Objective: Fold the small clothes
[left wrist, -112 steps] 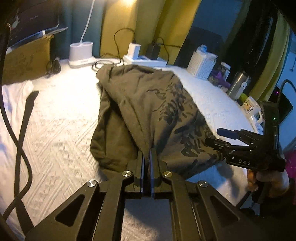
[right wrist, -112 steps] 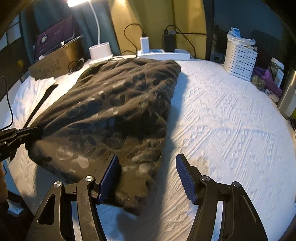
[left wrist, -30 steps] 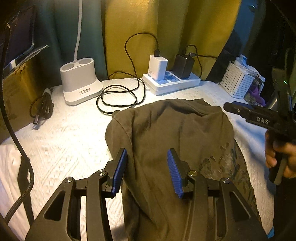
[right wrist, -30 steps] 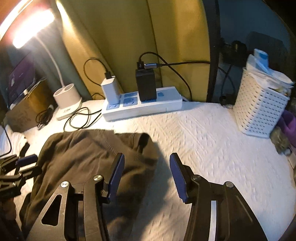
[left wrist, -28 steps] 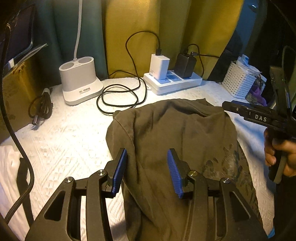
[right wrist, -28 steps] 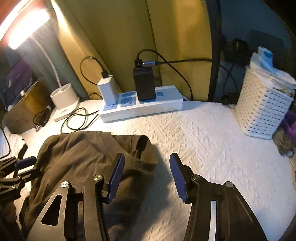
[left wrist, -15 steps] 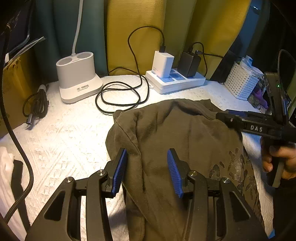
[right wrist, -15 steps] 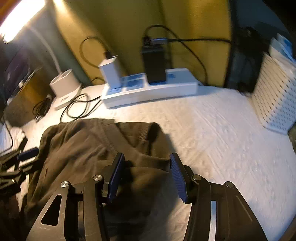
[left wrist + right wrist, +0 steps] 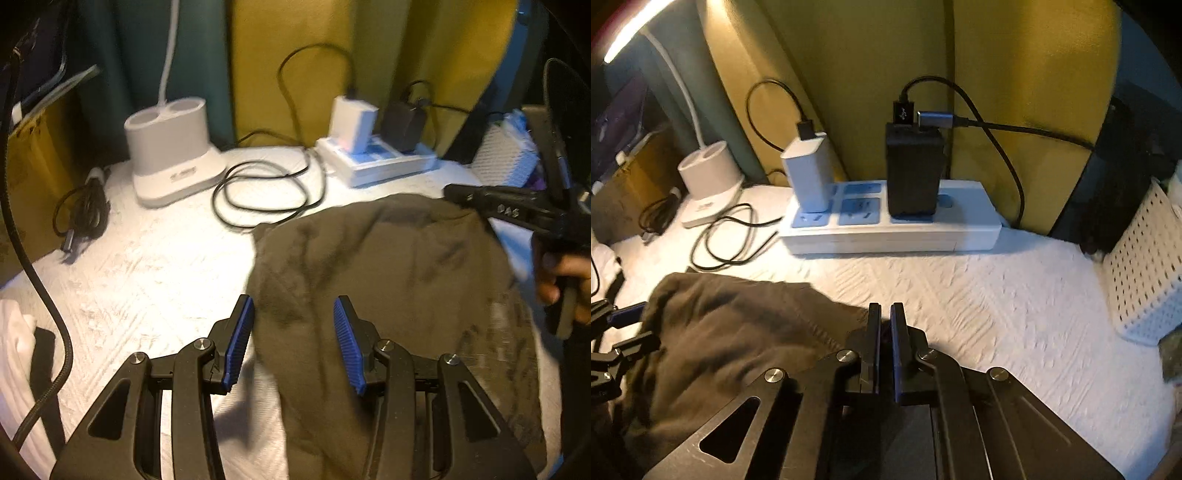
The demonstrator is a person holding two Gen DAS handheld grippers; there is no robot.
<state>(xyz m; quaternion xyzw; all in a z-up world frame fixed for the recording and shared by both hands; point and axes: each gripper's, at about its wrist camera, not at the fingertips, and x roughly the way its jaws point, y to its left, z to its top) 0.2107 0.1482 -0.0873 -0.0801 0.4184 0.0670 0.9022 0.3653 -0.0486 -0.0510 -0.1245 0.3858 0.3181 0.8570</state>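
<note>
The olive-green shirt [image 9: 369,280] lies on the white textured cover [image 9: 997,314] of the desk, with its far edge toward the power strip [image 9: 890,225] and the rest running back toward the person. It is already doubled over, so the step in hand looks like taking the two far corners for another fold.

The right tool [image 9: 882,332] has just been closing and its jaws now stand together on the far right corner of the shirt; a thin bit of fabric seems pinched between the pads, though the grip is at the very edge. The left tool [image 9: 291,339] has its jaws apart, with the left side of the shirt between the blue pads [image 9: 238,339] but not pressed.

To do this step well, I think the left tool should go down a little more and take the cloth near the far left corner, at the same distance from the edge as the right one, and catch all layers. Then both tools can lift together and evenly, so the fold line stays straight.

A black cable [image 9: 258,192] coils just beyond the shirt, beside a white lamp base [image 9: 173,147]; the tools should stay clear of it
</note>
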